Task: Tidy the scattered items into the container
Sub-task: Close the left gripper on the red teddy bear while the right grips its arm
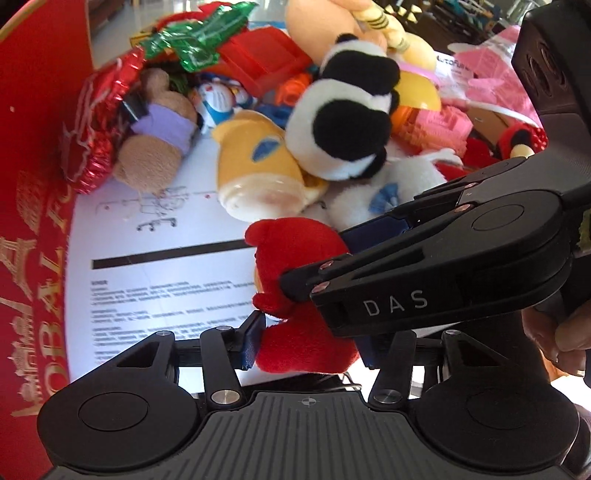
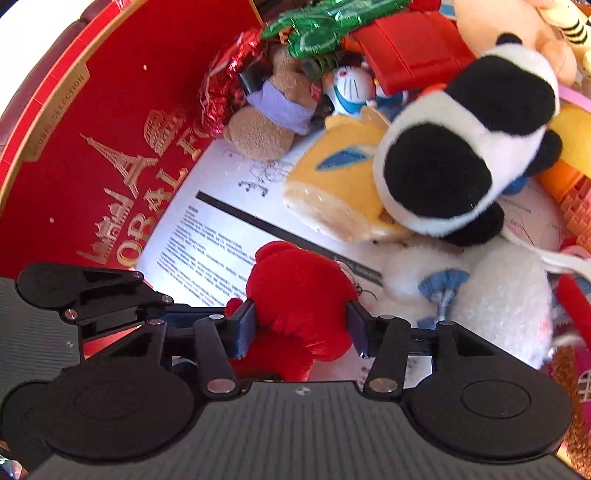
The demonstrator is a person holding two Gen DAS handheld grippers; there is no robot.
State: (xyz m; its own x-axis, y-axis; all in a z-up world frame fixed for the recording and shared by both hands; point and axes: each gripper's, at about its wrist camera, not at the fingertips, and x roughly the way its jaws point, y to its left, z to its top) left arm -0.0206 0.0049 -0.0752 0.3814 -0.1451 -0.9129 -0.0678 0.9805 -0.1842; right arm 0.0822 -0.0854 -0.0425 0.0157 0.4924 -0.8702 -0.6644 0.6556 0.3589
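Together, both tools gripped one red plush toy over the printed sheet lining the red box. Left tool: pads pressed against the toy's lower part. Right tool: pads pinching the same toy from either side, seen also crossing from the right edge of the left view. Piled toward the far side of the box: panda plush, yellow plush, brown bear near the red wall, white fluffy toy, red plastic piece, green foil.
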